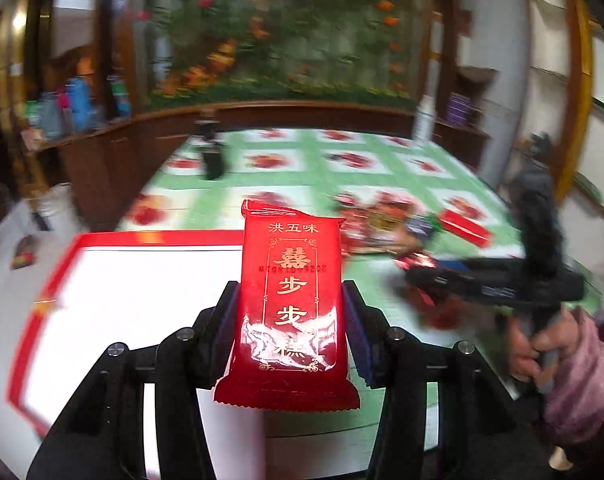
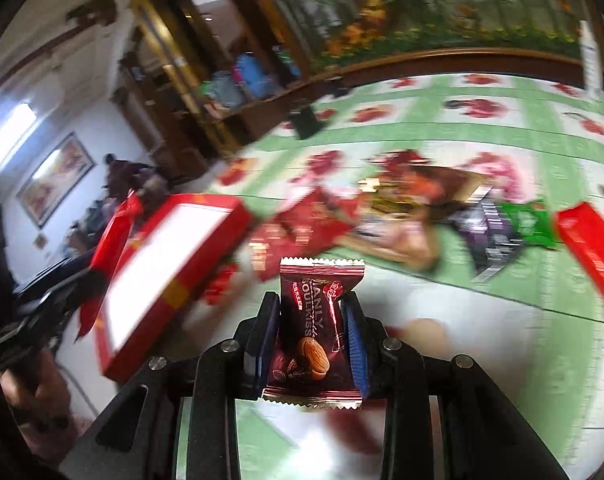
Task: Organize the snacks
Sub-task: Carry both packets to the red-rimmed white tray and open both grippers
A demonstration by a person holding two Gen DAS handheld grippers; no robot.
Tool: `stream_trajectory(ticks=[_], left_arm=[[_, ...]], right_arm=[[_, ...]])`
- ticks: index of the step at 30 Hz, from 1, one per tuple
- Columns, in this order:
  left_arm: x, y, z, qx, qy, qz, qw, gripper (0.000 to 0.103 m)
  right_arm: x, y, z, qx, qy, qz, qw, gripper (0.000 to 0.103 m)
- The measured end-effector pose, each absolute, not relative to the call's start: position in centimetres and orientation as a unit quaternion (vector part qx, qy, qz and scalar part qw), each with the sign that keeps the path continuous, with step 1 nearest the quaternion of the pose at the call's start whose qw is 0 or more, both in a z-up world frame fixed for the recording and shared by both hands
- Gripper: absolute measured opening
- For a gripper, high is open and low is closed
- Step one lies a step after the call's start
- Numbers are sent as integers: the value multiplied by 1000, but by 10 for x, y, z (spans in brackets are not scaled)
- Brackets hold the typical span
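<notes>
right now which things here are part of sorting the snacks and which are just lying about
Job: red pack in left gripper; brown pack in right gripper; red box; snack pile.

Lying about: black bottle, white bottle, shelf clutter.

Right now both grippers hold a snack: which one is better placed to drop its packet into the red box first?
Left, probably. The left gripper holds its red packet right over the red box. The right gripper, with the brown cookie packet, is off to the box's side.
</notes>
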State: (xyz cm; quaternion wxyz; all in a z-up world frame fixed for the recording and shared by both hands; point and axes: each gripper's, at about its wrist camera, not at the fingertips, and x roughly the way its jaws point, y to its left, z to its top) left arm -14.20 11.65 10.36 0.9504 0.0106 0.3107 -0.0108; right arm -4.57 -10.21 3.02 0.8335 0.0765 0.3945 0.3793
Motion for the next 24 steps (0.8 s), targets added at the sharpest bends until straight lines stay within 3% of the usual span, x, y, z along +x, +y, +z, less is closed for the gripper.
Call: stream_trajectory(ticks=[16,20,22,24], left_arm=[[-151,201,63,-26,368,140,919,49],[-152,202,65,-39,365,142,919,65],[-150,199,66,-38,365,139,920,65],[-147,193,66,-39,368,130,920,65]], right_arm=[[-69,47,44,85,374,499,777,35],[-71,61,44,89,385,514,761,40],[-71,52,45,94,383,506,767,48],[-63,41,45,108,376,484,783,48]])
